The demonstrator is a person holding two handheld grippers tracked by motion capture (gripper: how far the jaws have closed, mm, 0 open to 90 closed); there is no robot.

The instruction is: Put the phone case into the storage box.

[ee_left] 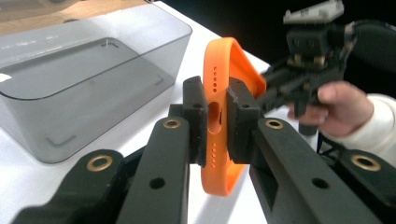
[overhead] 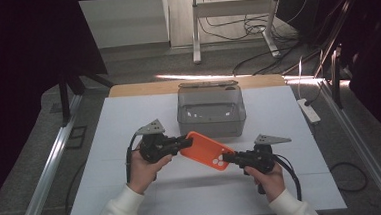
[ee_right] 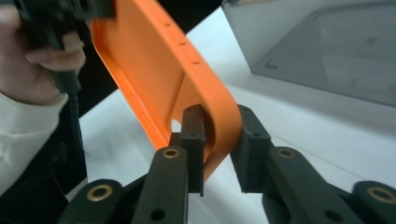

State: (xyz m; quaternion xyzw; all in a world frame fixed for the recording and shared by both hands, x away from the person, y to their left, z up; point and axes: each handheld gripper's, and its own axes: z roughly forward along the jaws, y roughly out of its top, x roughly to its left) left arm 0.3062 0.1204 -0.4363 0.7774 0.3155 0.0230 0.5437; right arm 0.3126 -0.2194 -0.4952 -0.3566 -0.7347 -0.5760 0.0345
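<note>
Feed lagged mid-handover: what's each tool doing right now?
Left tool: shut on the orange phone case.
Right tool: jaws around the case's other end, one pad touching; a firm grip cannot be told.

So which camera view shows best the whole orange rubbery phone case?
The high view: the orange rubbery phone case appears whole there, spanning the left gripper and right gripper. The left gripper view gives its clamped bottom edge; the right gripper view its camera-hole corner.

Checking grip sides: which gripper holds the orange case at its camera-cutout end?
The right gripper. Its jaws sit at the end of the orange phone case with the cutout holes; the left gripper clamps the opposite end, by the grey bin.
</note>
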